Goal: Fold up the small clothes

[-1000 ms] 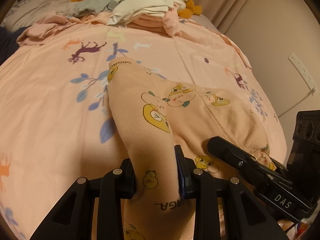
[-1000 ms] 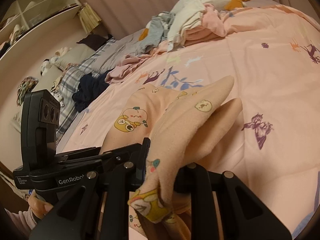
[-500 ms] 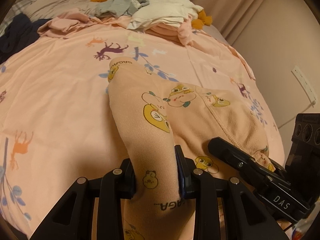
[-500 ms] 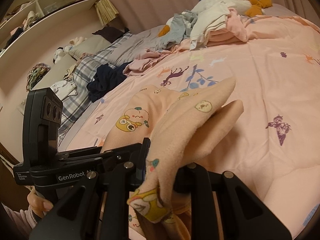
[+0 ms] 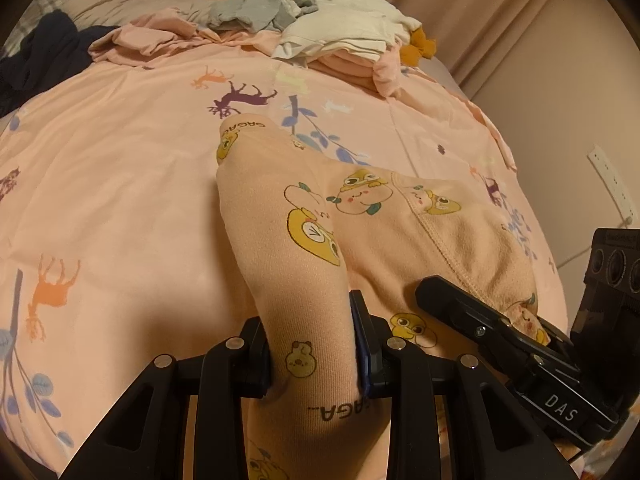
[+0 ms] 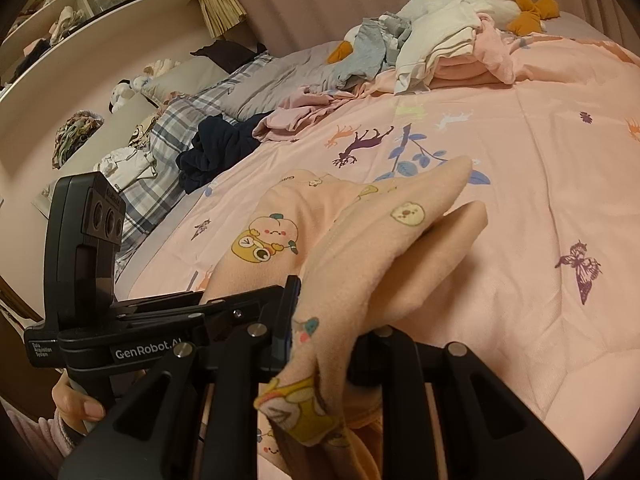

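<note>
We hold the peach cartoon-print garment (image 5: 360,232) above the pink quilt (image 5: 120,184); left gripper (image 5: 312,356) jaws clench one folded edge; right gripper (image 6: 320,344) jaws clench another, nearer the quilt's edge.

Two tongs: left tongs (image 5: 314,354), right tongs (image 6: 324,344); one peach garment (image 5: 360,232); one plush goose (image 5: 320,4).
</note>
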### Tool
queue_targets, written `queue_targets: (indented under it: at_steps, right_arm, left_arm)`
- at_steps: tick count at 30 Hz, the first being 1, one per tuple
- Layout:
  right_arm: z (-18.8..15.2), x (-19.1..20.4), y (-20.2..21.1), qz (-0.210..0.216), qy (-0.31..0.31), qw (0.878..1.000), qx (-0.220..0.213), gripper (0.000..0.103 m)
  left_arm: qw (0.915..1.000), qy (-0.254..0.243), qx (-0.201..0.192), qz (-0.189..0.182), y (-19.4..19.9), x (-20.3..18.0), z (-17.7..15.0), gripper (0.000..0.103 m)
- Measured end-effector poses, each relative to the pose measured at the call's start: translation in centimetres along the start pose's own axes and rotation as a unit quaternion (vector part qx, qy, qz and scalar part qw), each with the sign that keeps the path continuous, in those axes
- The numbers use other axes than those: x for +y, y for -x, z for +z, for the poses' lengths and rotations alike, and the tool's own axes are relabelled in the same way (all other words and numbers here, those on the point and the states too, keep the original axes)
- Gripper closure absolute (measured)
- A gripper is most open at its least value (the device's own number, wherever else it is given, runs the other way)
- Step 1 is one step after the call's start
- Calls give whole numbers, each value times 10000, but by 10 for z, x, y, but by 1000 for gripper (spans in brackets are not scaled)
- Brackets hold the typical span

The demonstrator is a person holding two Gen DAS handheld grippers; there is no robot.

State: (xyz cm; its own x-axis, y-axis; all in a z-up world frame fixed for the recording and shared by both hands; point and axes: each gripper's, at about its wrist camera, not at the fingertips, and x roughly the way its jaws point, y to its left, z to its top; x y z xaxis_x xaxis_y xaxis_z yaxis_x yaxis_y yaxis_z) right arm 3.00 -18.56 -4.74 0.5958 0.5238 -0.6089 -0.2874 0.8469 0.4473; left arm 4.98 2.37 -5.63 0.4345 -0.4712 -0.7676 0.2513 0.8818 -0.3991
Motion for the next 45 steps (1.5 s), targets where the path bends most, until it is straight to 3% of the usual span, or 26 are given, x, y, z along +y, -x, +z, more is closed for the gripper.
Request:
queue_targets:
  at_steps: [24,45]
  right_arm:
    - [16,7,-22,-36,77,9999,55,83]
    - [50,-17,-54,-65,101,9999,-10,83]
  left_arm:
    - [10000,55,-26,54,-9,19,22,73]
    - [9999,-39,-19,151,-38,21,55,73]
